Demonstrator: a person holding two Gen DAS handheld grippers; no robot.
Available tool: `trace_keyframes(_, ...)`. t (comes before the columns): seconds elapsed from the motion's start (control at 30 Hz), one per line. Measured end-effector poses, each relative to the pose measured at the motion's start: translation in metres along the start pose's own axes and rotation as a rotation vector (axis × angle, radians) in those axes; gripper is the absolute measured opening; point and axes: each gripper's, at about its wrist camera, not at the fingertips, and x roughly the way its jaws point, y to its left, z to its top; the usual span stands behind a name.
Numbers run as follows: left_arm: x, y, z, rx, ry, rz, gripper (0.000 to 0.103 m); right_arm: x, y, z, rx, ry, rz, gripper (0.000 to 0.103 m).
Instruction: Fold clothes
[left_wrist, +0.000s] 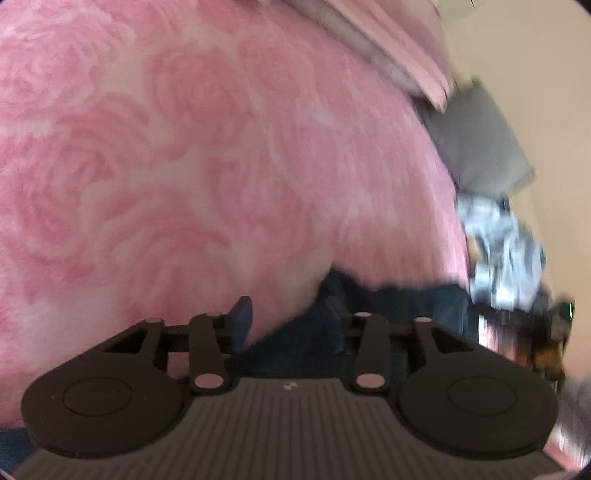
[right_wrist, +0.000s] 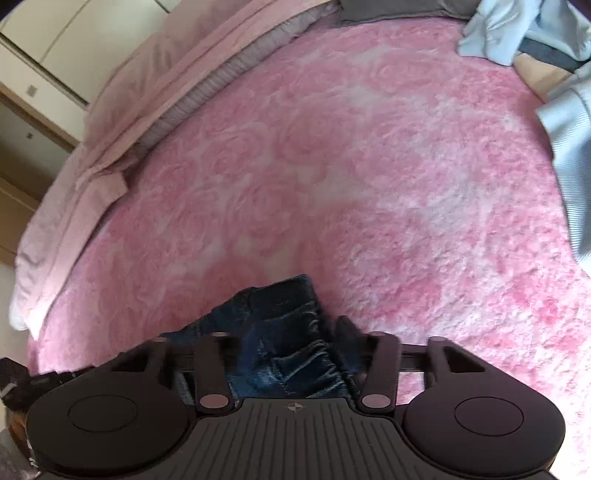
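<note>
A bunched pair of dark blue denim jeans sits at the near edge of the fluffy pink rose-patterned blanket that covers the bed, and the right gripper has crumpled folds of that denim gathered between its two black fingers, which stand fairly wide with the cloth filling the gap; whether they pinch it or merely straddle it I cannot tell. The left gripper is plainly open, its blue-padded fingers spread apart, with dark blue fabric lying under and just beyond them, nothing visibly clamped (this view is smeared by motion blur, so fine contact is uncertain). The jeans show no flat, squared shape: seams and hems are rucked together in a heap, so by my reading they are not folded as they lie. Further off, at the far right of the bed, a loose pile of pale blue and grey garments lies rumpled and looks unfolded as well; the left view shows a blurred white-and-blue patterned cloth and a grey cushion at the bed's edge. No neat stack of folded clothes appears in either view, so, judged from this alone, much of the folding remains: the jeans need spreading and doubling, and the pale garments await their turn.
</note>
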Motion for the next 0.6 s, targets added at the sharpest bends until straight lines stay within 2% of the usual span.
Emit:
trace_keyframes(0.07,0.006,-0.001,-0.003,0.058,0.063,-0.005,0.043,0.005,0.003,0.000,-0.017,0.026,0.014,0.051)
trace_keyframes(0.1,0.008,-0.003,-0.003,0.093,0.063,0.008,0.038,0.006,0.005,-0.002,-0.038,0.021,0.006,0.051)
trace_keyframes(0.13,0.010,-0.005,-0.004,0.128,0.064,0.022,0.021,0.008,0.007,-0.003,-0.059,0.018,-0.003,0.050)
trace_keyframes(0.17,0.011,-0.007,-0.005,0.158,0.058,0.034,0.011,0.009,0.008,-0.005,-0.081,0.015,-0.012,0.037)
trace_keyframes(0.2,0.006,-0.010,-0.005,0.166,0.019,0.040,0.000,0.007,0.009,-0.006,-0.095,0.006,-0.025,0.004)
trace_keyframes(0.27,-0.008,-0.017,-0.014,0.183,-0.067,0.062,0.000,0.002,0.011,-0.008,-0.123,-0.014,-0.049,0.004)
trace_keyframes(0.37,-0.020,-0.014,-0.032,0.156,-0.141,0.099,0.002,-0.005,0.010,-0.019,-0.143,-0.049,-0.084,0.003)
trace_keyframes(0.43,-0.006,-0.012,-0.041,0.144,-0.134,0.163,0.003,-0.002,0.007,-0.027,-0.123,-0.057,-0.114,0.003)
trace_keyframes(0.5,0.007,-0.022,-0.041,0.186,-0.136,0.232,0.003,0.006,0.010,-0.028,-0.117,-0.063,-0.151,0.003)
trace_keyframes(0.6,0.000,-0.027,-0.039,0.145,-0.158,0.264,0.006,0.009,0.009,-0.022,-0.091,-0.056,-0.138,0.004)
